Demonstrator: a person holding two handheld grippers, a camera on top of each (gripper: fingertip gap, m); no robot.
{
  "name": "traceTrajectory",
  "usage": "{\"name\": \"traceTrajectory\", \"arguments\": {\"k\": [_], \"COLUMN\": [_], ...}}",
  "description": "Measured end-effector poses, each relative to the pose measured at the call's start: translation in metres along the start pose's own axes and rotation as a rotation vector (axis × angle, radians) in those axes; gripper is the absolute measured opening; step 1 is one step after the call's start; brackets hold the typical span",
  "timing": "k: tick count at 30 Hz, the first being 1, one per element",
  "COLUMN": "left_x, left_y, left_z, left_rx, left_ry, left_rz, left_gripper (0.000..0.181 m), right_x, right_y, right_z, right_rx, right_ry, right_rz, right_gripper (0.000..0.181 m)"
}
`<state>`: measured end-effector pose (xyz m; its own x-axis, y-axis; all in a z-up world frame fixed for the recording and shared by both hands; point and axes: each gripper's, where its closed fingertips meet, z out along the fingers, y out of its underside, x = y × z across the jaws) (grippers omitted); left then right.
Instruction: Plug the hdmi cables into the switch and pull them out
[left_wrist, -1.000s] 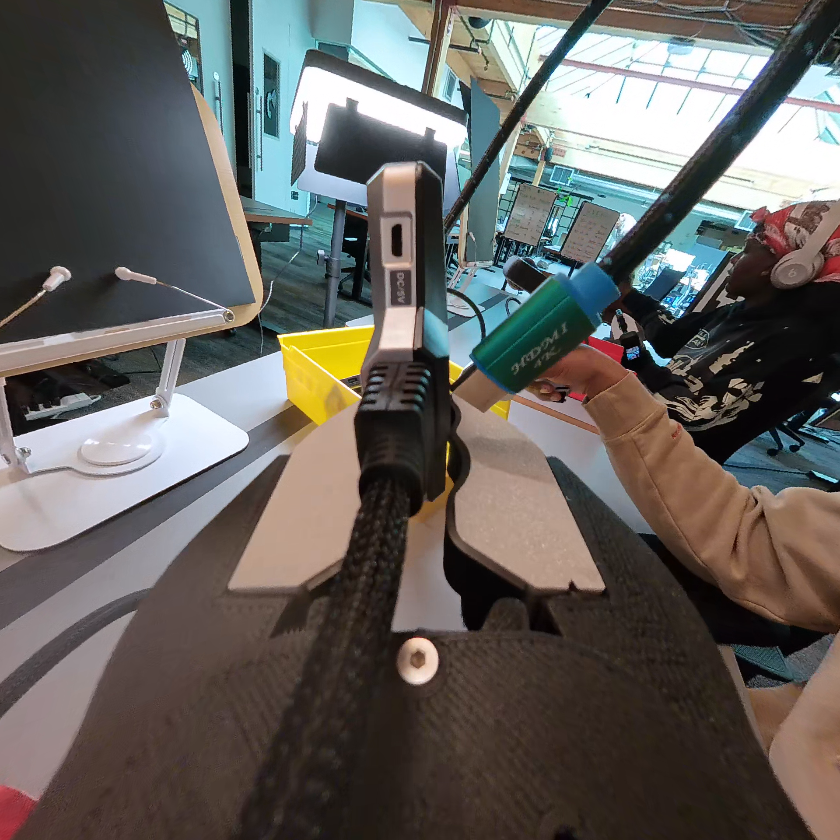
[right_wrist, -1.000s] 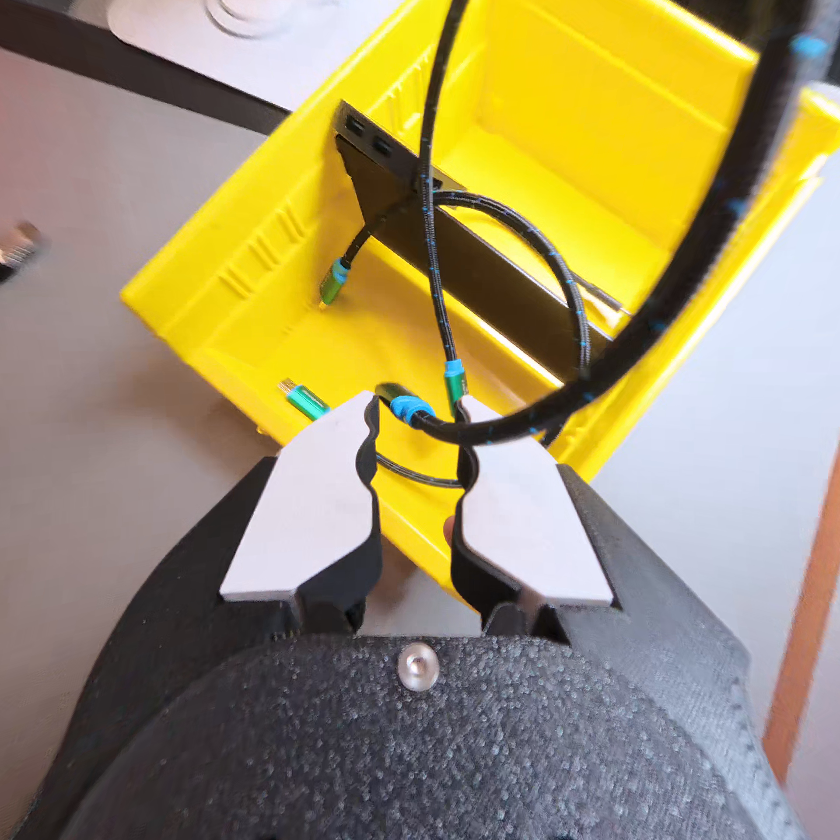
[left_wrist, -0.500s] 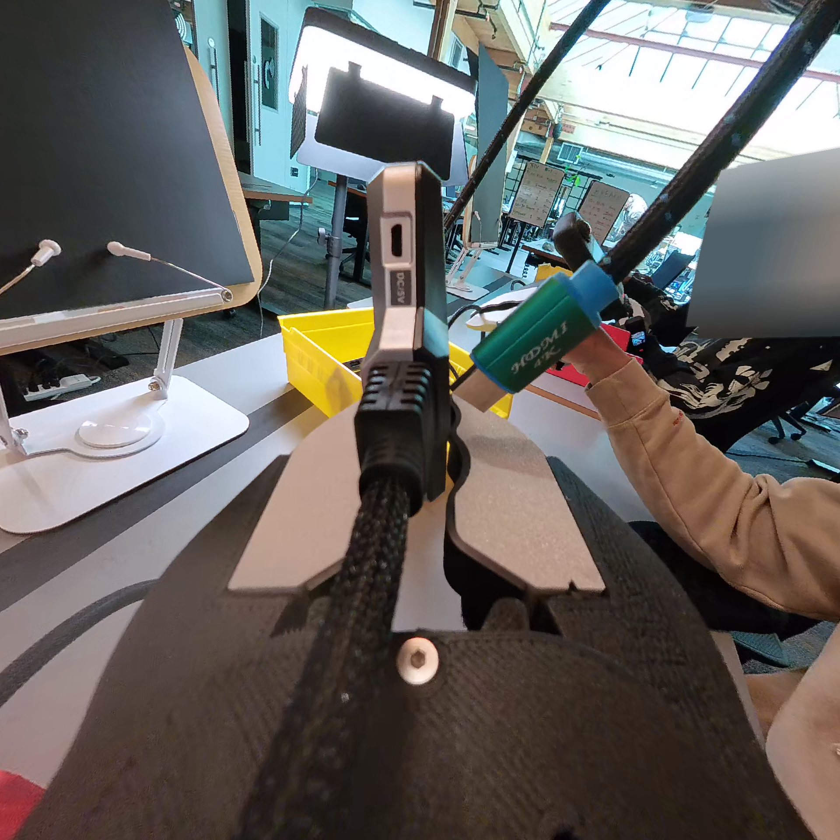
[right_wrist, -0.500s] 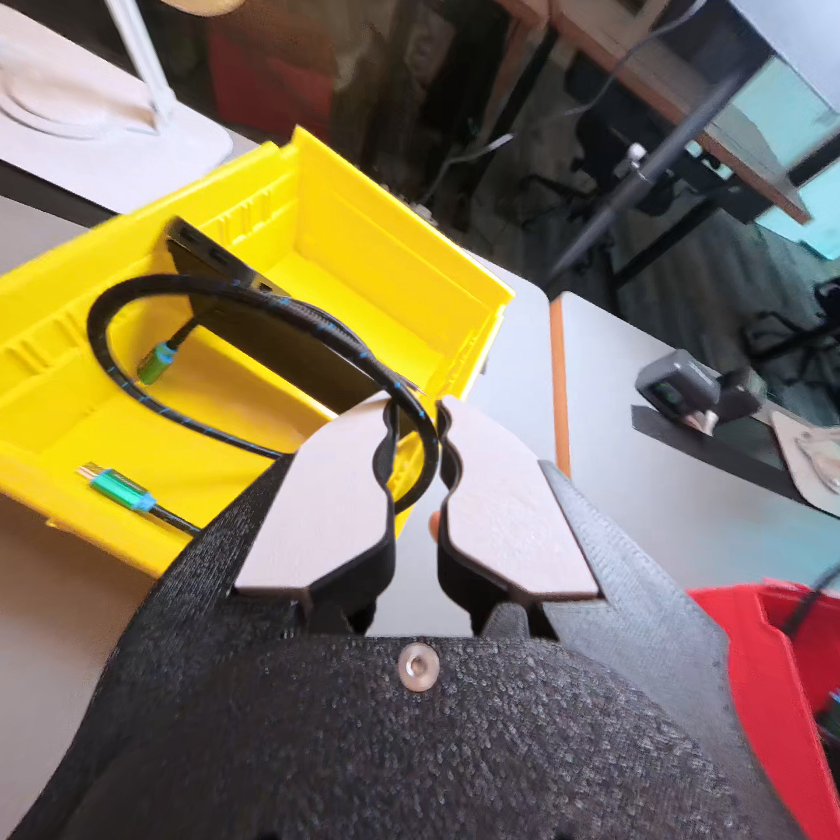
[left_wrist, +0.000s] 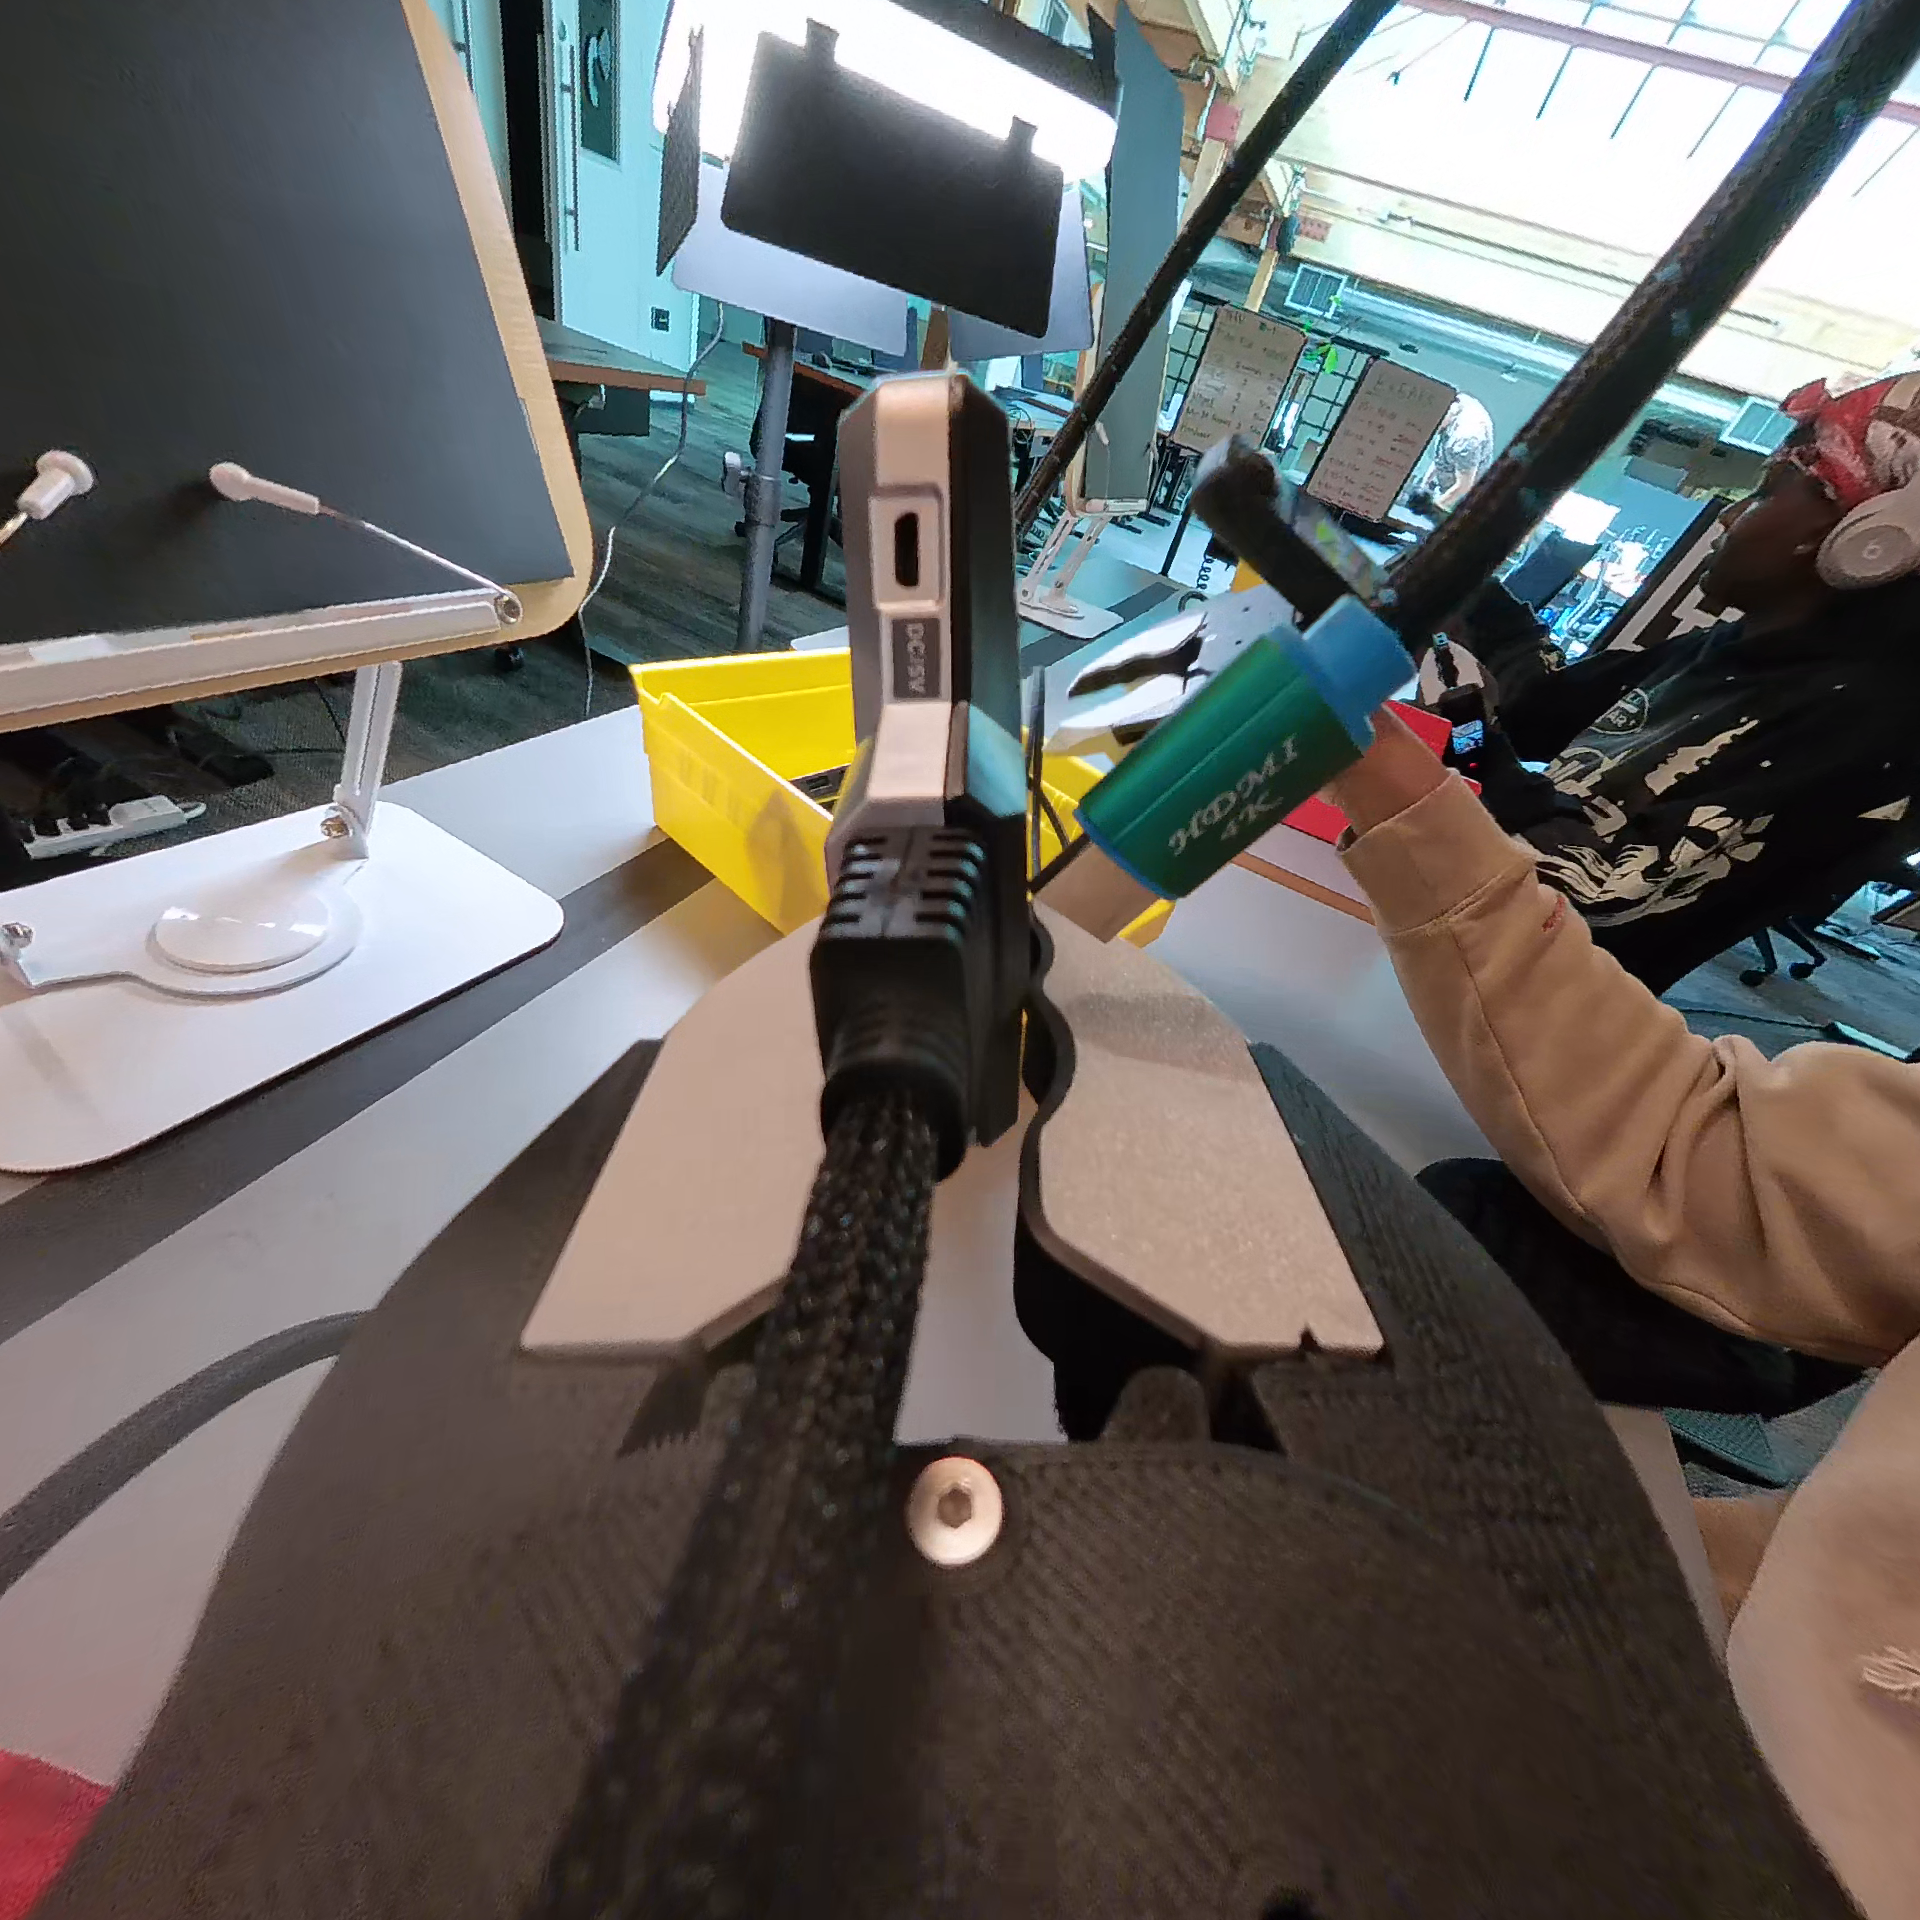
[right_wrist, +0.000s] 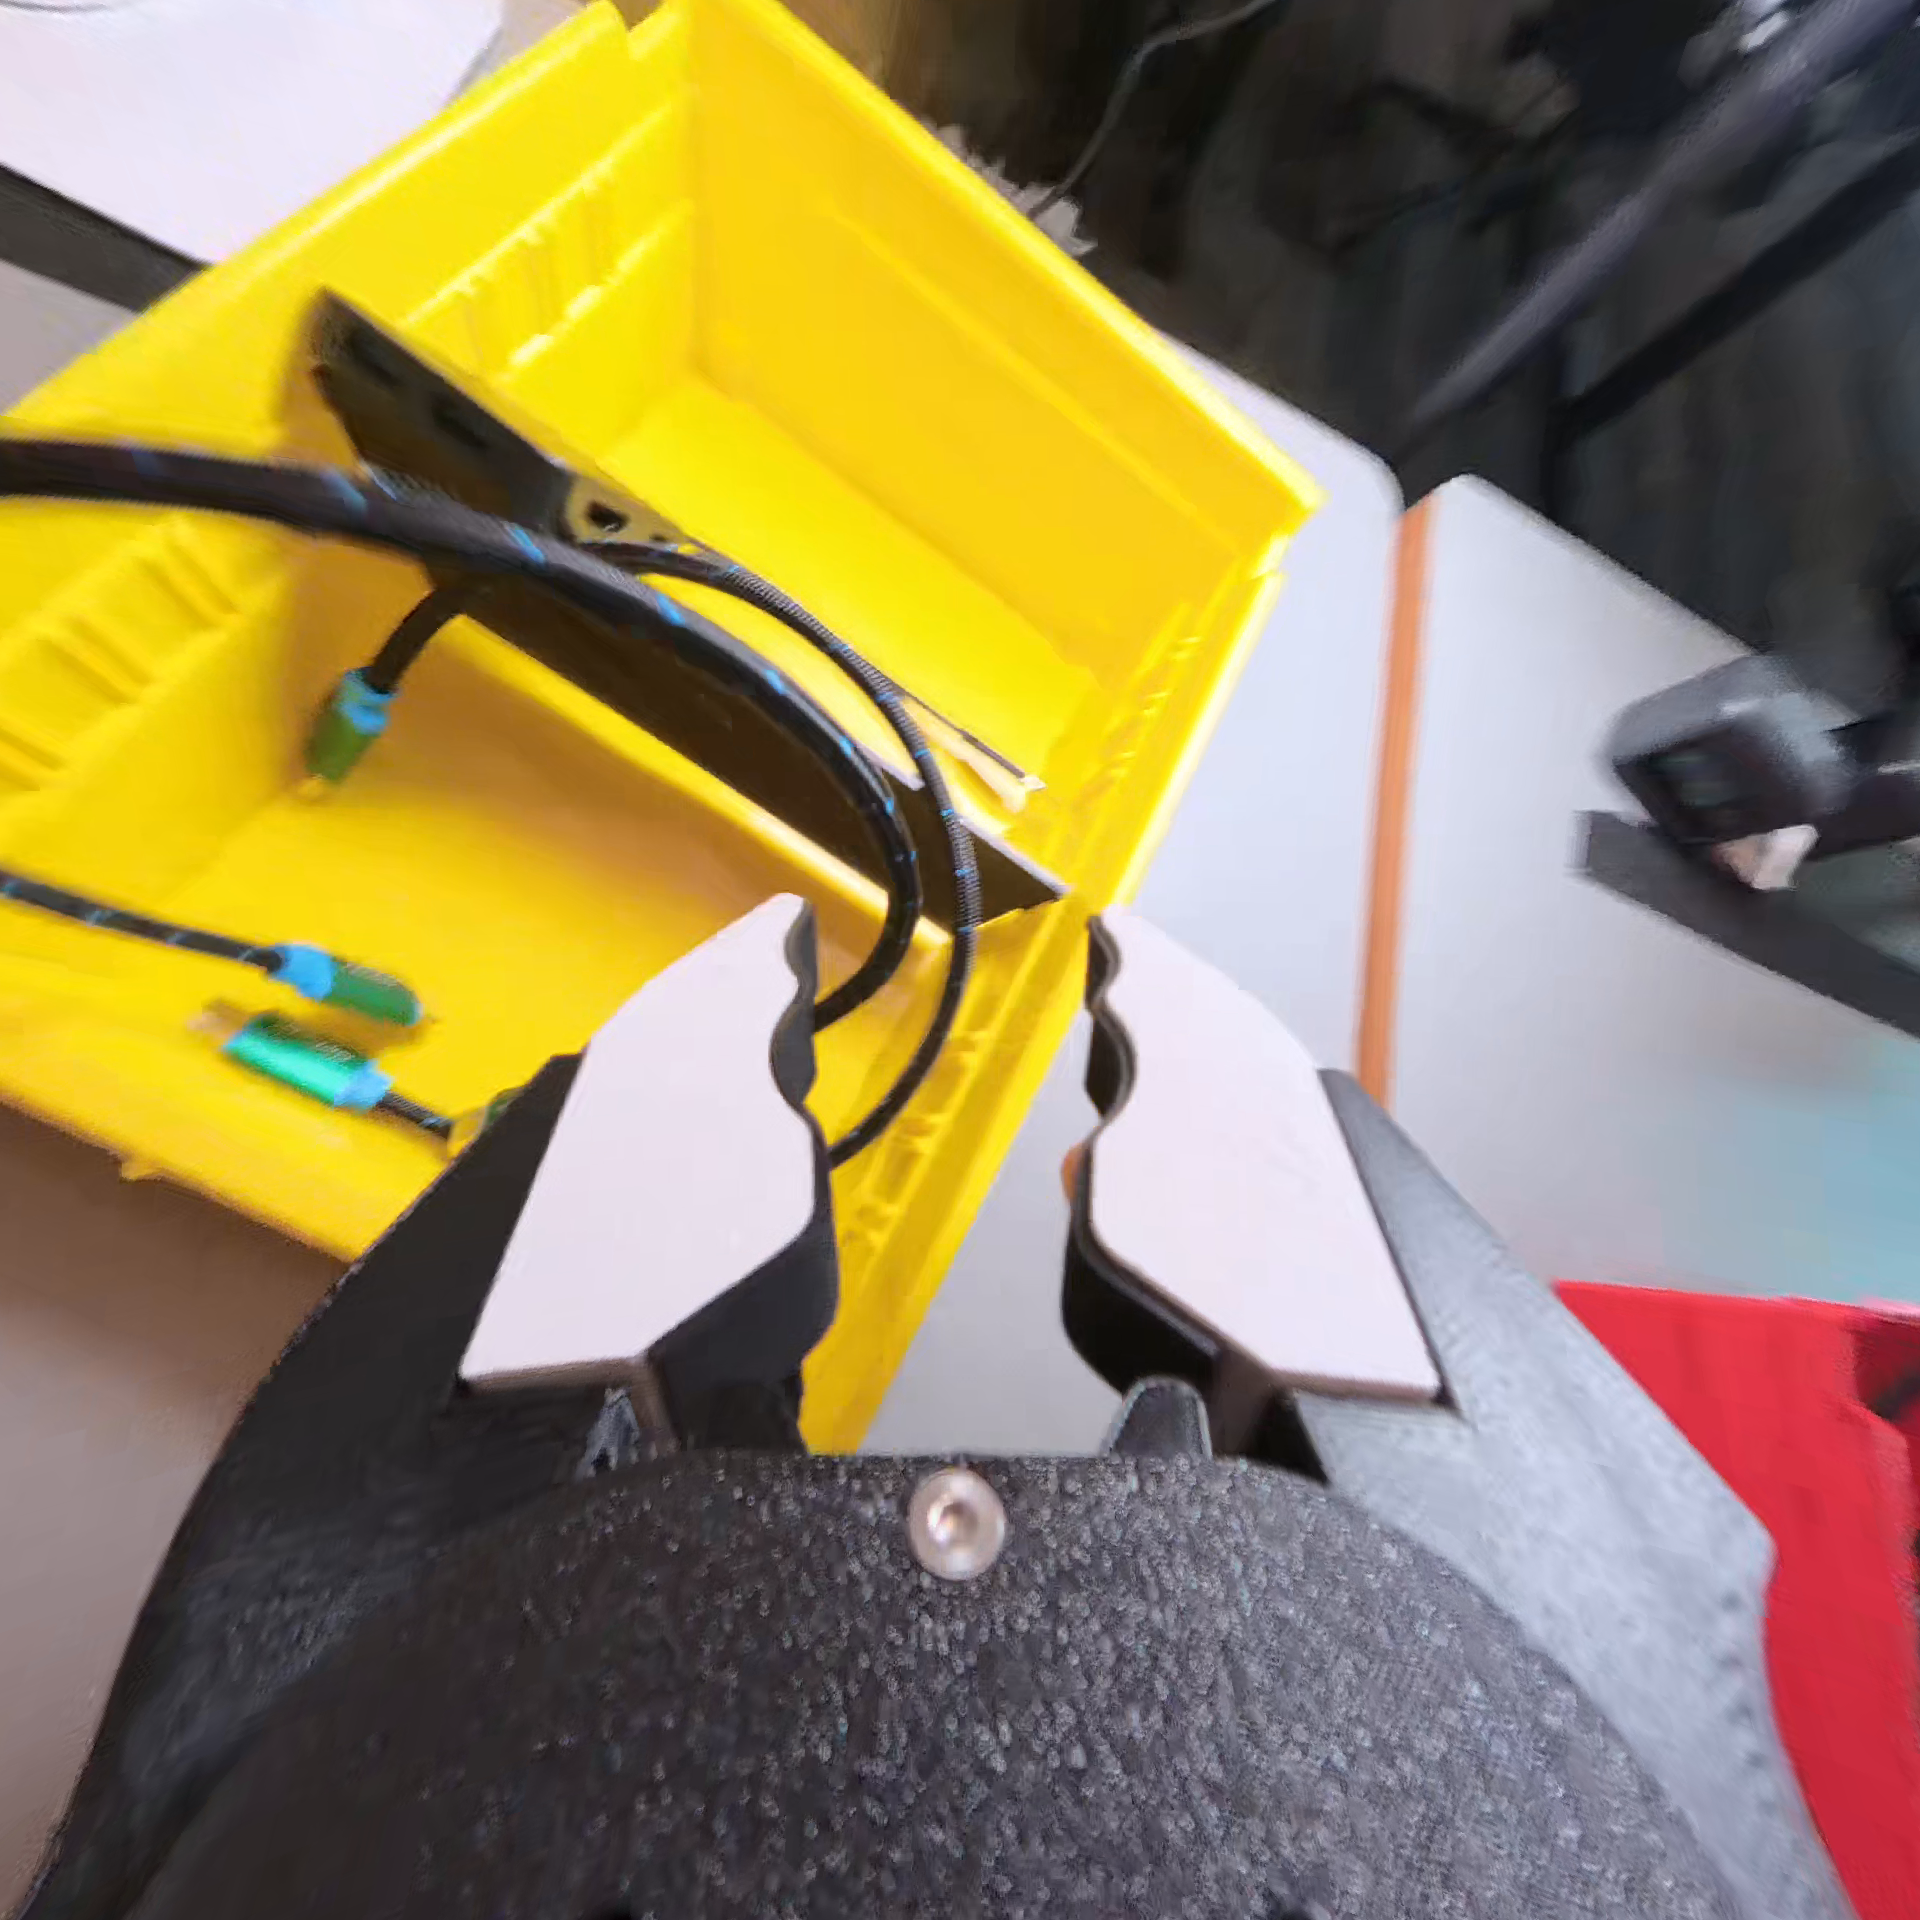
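Note:
In the left wrist view my left gripper (left_wrist: 925, 956) is shut on the black-and-silver HDMI switch (left_wrist: 914, 582), held upright. A black plug (left_wrist: 904, 935) with a braided cable (left_wrist: 831, 1299) sits in its near end. A green HDMI plug (left_wrist: 1216, 790) with a blue collar meets the switch's right side; how deep it sits is hidden. My right gripper (right_wrist: 945, 925) is open and empty over the near corner of the yellow bin (right_wrist: 987, 260). It also shows beyond the green plug (left_wrist: 1164, 675). A cable loop (right_wrist: 904, 831) and green plugs (right_wrist: 348, 727) (right_wrist: 364, 992) lie in the bin.
A black divider (right_wrist: 436, 416) crosses the yellow bin. A red bin (right_wrist: 1766, 1455) is at the right. A white stand (left_wrist: 260, 935) holding a dark board stands left of the bin. A person (left_wrist: 1714, 779) sits at the right, and a beige sleeve (left_wrist: 1610, 1091) reaches in. The gap from one gripper's tips to the other's is roughly 40 centimetres.
My right gripper has opened wide and swung back over the bin's corner; the cable that ran between its fingers now lies in the bin. The left gripper still holds the switch.

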<state>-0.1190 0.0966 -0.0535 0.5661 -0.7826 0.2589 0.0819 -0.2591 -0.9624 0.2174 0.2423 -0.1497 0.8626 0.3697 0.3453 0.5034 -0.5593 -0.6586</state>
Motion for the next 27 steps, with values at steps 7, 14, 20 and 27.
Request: {"name": "traceTrajectory", "arguments": {"k": [7,14,20,27], "left_x": [-0.005,0.016,0.026,0.035], "left_y": [0.014,0.029,0.038,0.037], "left_z": [0.008,0.025,0.039,0.045], "left_rx": [-0.039,-0.075,-0.066,-0.035], "left_ry": [0.022,0.172,0.247,0.312], "left_rz": [-0.054,-0.175,-0.253,-0.287], "left_gripper": [0.022,0.023,0.021,0.020], "right_x": [-0.007,-0.037,-0.150,-0.256], "right_y": [-0.061,-0.086,-0.100,-0.109], "right_z": [-0.050,-0.080,-0.128,-0.149], "right_rx": [0.408,0.525,0.626,0.665], "right_ry": [-0.007,-0.093,-0.746,-1.196], "right_rz": [-0.012,-0.013,-0.040,0.053], "right_gripper": [0.049,0.039,0.031,0.041]}}
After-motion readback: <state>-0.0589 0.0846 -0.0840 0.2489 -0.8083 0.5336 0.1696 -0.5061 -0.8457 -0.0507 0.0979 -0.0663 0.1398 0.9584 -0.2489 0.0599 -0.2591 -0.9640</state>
